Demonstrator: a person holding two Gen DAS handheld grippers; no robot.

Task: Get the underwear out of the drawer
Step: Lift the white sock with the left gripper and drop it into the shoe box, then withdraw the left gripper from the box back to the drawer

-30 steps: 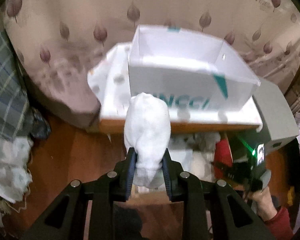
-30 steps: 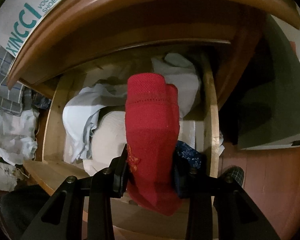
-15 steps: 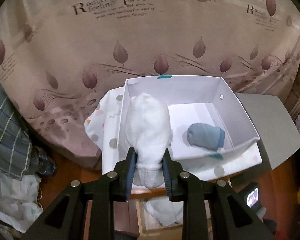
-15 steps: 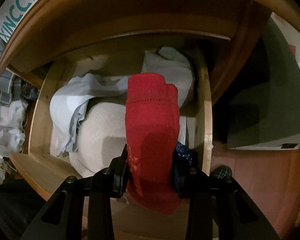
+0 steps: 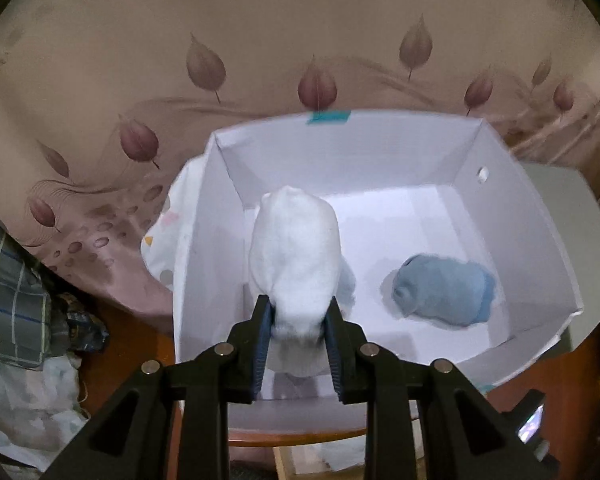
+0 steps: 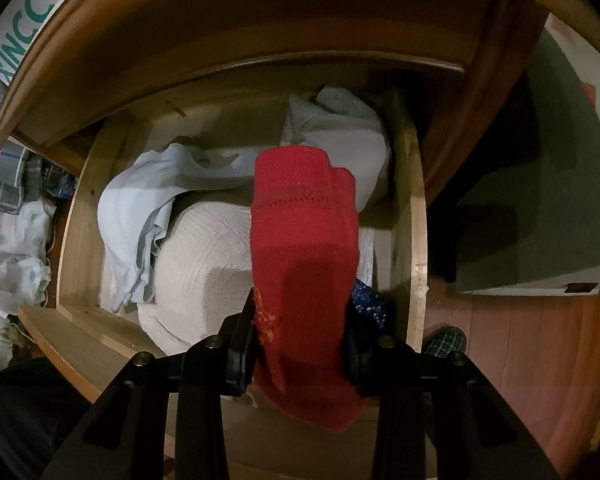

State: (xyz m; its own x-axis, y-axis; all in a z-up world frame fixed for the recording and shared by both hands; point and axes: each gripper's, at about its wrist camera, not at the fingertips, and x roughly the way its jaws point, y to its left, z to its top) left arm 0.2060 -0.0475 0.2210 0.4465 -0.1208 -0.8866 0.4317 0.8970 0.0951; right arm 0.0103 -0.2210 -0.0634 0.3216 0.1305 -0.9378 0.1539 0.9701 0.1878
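Two grippers each pinched a garment: the left gripper (image 5: 298, 334) held a white bundle (image 5: 294, 256) over a white box (image 5: 532, 216). The right gripper (image 6: 302, 332) clamped a red bundle (image 6: 304, 248) above the wooden drawer (image 6: 416, 216), beside a reddish wood floor (image 6: 520, 344).

The left gripper (image 5: 298, 320) points forward and slightly down, its two black arms reaching out from the bottom of the left wrist view. Its blue-padded fingers (image 5: 263, 334) stand parallel and part-way closed, clamped on a white bundle (image 5: 294, 258) that fills the gap between them and bulges out past the tips. The right gripper (image 6: 300, 320) points steeply down in the right wrist view, black arms spread below. Its fingers (image 6: 244, 334) press from both sides on a red bundle (image 6: 304, 256), which stands out beyond the tips and also hangs back behind the pads.
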